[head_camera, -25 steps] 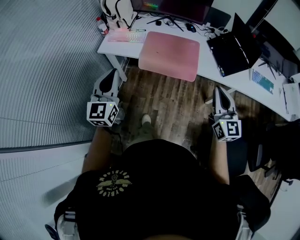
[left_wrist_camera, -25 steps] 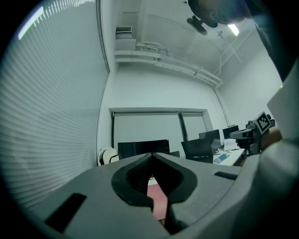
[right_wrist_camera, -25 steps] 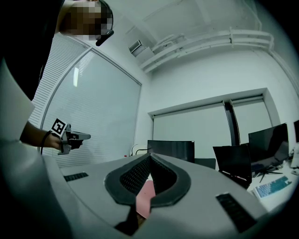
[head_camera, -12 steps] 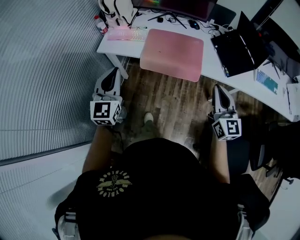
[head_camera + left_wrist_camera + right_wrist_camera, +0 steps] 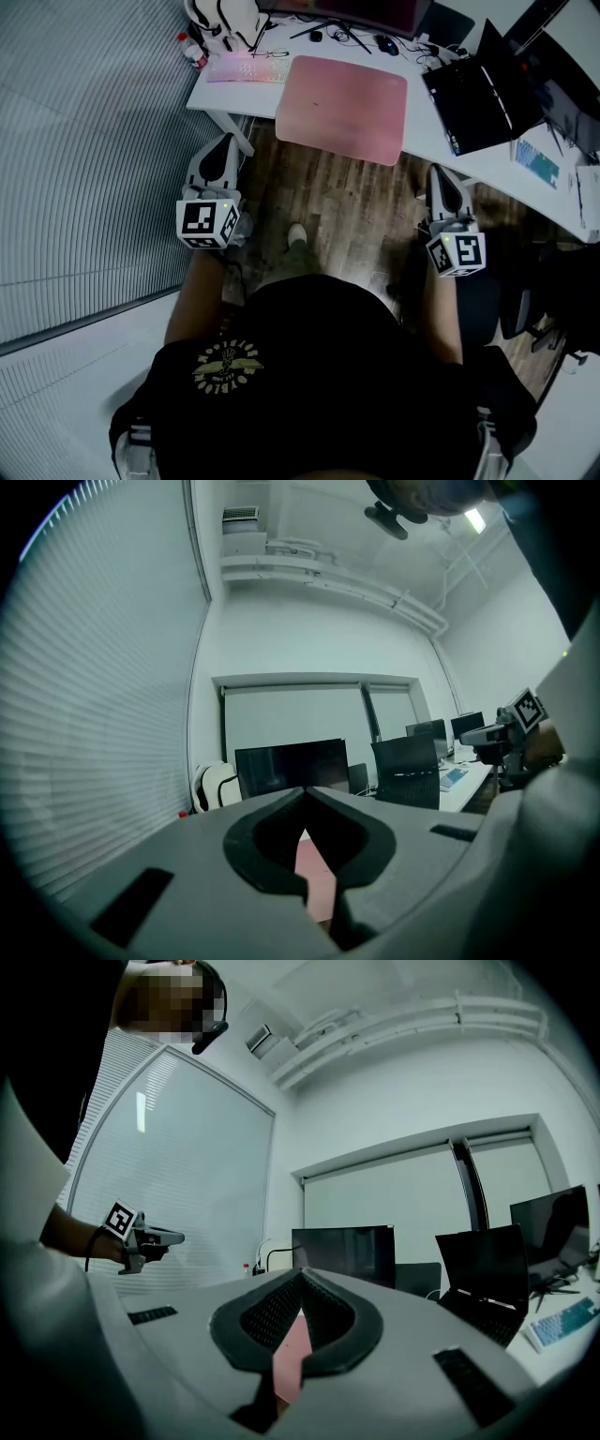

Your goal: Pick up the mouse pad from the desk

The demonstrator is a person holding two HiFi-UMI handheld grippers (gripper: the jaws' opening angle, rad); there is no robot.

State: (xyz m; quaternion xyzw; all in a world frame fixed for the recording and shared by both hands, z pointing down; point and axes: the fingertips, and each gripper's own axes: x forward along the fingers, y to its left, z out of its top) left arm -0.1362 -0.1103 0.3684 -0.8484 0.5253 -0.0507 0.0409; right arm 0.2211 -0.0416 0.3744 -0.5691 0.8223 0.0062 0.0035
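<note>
Pink mouse pad (image 5: 343, 94) on desk (image 5: 427, 131) (shirt emblem (image 5: 225, 366) unreadable); left hand-held gripper (image 5: 223, 148), right hand-held gripper (image 5: 441, 178) closed, empty.

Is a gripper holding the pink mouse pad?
No, the mouse pad lies flat on the desk, with the left gripper and right gripper both short of it.

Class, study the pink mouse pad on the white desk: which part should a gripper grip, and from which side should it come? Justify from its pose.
Grip the near edge of the mouse pad, coming level from the person's side. It is thin and lies flat, but that edge appears to overhang the front of the desk, leaving room for a jaw beneath.
</note>
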